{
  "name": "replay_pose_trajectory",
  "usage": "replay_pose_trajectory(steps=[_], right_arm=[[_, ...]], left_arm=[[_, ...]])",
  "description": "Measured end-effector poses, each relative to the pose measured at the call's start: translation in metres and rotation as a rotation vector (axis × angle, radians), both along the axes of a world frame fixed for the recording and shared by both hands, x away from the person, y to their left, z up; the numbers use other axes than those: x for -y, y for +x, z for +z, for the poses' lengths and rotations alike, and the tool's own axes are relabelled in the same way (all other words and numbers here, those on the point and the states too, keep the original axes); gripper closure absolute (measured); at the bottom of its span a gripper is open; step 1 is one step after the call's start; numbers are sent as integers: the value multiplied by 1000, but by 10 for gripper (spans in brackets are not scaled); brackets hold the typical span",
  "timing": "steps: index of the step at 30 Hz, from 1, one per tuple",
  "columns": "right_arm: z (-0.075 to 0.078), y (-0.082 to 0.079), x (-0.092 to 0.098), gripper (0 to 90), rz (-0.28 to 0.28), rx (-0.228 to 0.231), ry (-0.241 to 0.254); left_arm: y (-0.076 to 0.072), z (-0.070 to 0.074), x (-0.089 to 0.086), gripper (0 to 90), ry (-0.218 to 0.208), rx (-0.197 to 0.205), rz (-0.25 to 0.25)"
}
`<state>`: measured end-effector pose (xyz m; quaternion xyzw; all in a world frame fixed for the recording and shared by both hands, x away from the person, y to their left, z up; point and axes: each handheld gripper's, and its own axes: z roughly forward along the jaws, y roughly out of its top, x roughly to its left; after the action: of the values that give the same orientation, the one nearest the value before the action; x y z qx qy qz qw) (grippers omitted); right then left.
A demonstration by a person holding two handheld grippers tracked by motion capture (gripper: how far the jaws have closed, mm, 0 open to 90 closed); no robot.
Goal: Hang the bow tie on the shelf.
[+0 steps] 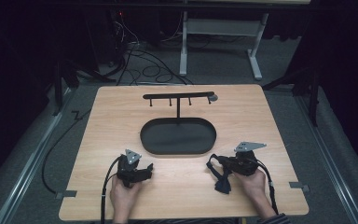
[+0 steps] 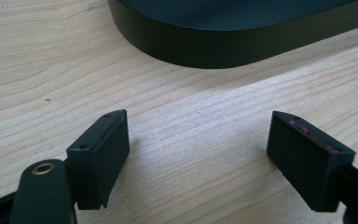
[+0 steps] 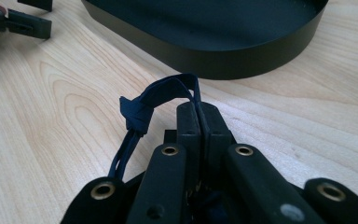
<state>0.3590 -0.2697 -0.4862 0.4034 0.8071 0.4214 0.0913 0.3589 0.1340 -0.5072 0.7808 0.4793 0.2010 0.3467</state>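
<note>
My right gripper [image 1: 216,162] [image 3: 199,108] rests low over the wooden table [image 1: 98,140], jaws shut on a thin dark blue strap [image 3: 137,112]. The strap loops out to the left of the pads, has a knot in it, and its wider dark end [image 1: 223,183] lies on the table beside the hand. My left gripper [image 1: 147,169] [image 2: 198,154] sits at the front left, jaws wide open with only bare wood between the pads. A black oval tray [image 1: 142,137] [image 2: 191,46] [image 3: 214,60] lies just beyond both grippers.
Behind the tray stands a black T-shaped rack [image 1: 178,96] with several small hooks under its bar. The left gripper's jaw tips [image 3: 18,23] appear at the top left of the right gripper view. Cables trail off the table's front edge.
</note>
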Motion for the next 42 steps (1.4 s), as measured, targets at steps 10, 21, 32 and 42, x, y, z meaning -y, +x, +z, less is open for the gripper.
replay_pose_trajectory(steps=[10,21,32,42], right_arm=[[10,-6,5,900,2,41,30],[23,-9,7,900,2,81,35],[39,-8,12,900,-7,126,37],[50,-5,11,900,-5,154,30]], left_arm=[[0,0,0,213,0,0,0],[0,0,0,213,0,0,0],[0,0,0,213,0,0,0],[0,0,0,213,0,0,0]])
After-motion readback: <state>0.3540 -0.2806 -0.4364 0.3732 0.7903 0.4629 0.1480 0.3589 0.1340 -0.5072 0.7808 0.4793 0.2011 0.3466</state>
